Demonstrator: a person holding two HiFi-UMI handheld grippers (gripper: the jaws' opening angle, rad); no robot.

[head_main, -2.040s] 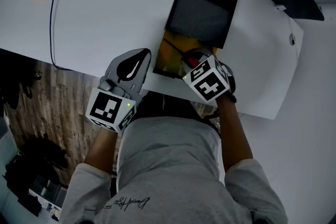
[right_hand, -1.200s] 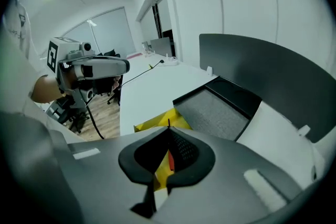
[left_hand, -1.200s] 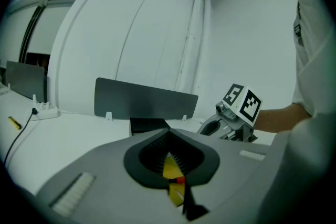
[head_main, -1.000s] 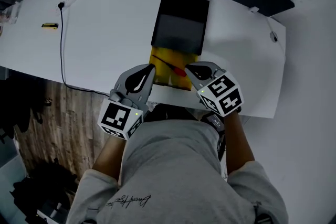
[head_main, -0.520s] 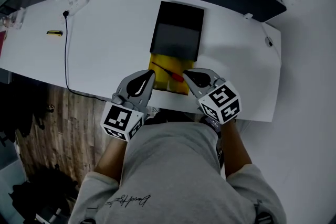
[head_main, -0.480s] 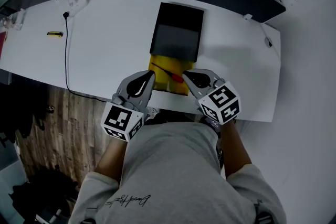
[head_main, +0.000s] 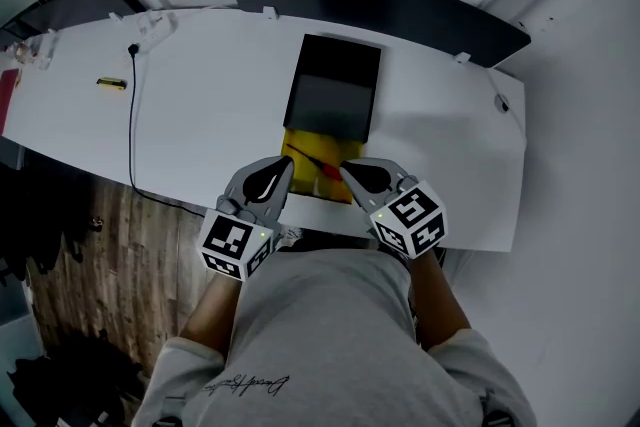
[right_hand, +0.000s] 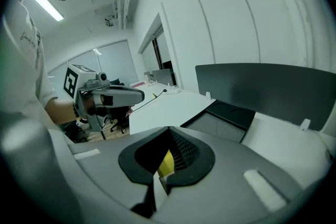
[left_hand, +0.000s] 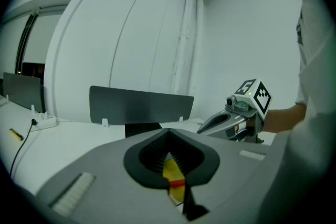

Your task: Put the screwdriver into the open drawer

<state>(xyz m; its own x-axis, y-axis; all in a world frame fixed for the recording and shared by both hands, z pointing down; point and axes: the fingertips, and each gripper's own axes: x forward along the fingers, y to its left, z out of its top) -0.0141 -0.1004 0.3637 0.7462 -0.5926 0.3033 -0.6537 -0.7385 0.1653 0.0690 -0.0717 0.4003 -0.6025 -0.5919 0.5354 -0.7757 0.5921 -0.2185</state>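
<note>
Judging from the head view, the task looked all but done. The screwdriver [head_main: 329, 171] lay inside the open yellow drawer [head_main: 303, 146] at the near edge of the white tabletop [head_main: 200, 125], its red handle toward the right side. Neither tool was touching it. The left hand-held gripper [head_main: 281, 166] and the right hand-held gripper [head_main: 348, 172] hung just beside the drawer's two sides, each with its jaws closed together on nothing. Nothing seemed left except taking the tools away; the drawer stood open.

Only the head view showed the drawer whole, with the black tray [head_main: 333, 90] on the tabletop behind it. The left gripper view gave just a yellow sliver with a red band past its closed jaws, plus the other tool from the side. The right gripper view showed the tray's rim and a bit of yellow, but no red.
</note>
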